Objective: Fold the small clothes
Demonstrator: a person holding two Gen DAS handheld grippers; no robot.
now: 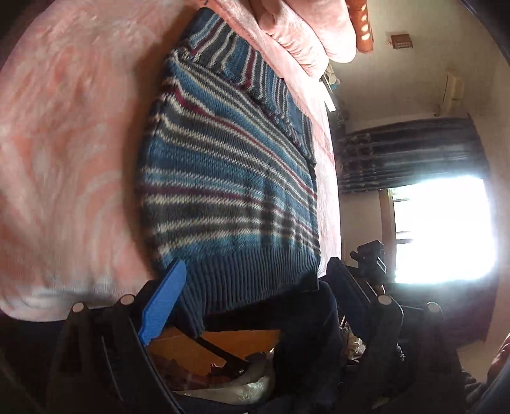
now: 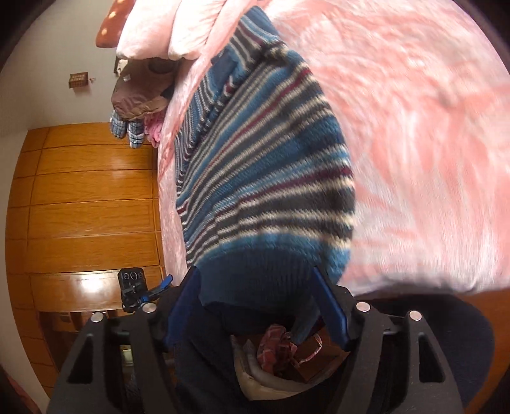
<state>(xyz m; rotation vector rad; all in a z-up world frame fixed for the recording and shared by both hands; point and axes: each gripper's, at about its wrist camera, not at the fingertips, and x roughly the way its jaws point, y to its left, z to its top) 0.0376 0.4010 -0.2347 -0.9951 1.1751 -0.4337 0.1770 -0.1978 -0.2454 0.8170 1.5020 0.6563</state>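
Right wrist view, nearest first: my right gripper (image 2: 259, 302) sits at the bottom centre of the frame, its two blue fingers (image 2: 331, 310) spread apart, with the ribbed blue hem of the striped sweater (image 2: 264, 178) hanging between them. I cannot tell whether the fingers bear on the knit or merely flank it. Below the hem, in the lower middle, a red plaid cloth (image 2: 275, 345) lies bunched in an open container.

Left wrist view, nearest first: my left gripper (image 1: 242, 305) is at the bottom of the frame. One blue finger (image 1: 164, 302) shows at lower left, lying against the edge of the sweater's ribbed hem (image 1: 251, 277); the opposite finger is lost in dark shadow, so I cannot tell its state.

Further out, the sweater, knitted in blue, grey, white and maroon stripes, lies spread flat on the pink bedspread (image 1: 70, 153), filling the centre of both frames, hem toward me and collar away. The hem end overhangs the bed's near edge.

Beyond it, pink folded bedding (image 2: 165, 28) sits at the top. An orange wooden wardrobe (image 2: 89, 203) fills the left of the right wrist view. A bright window (image 1: 443, 229) under a dark curtain (image 1: 411, 153) occupies the right of the left wrist view.
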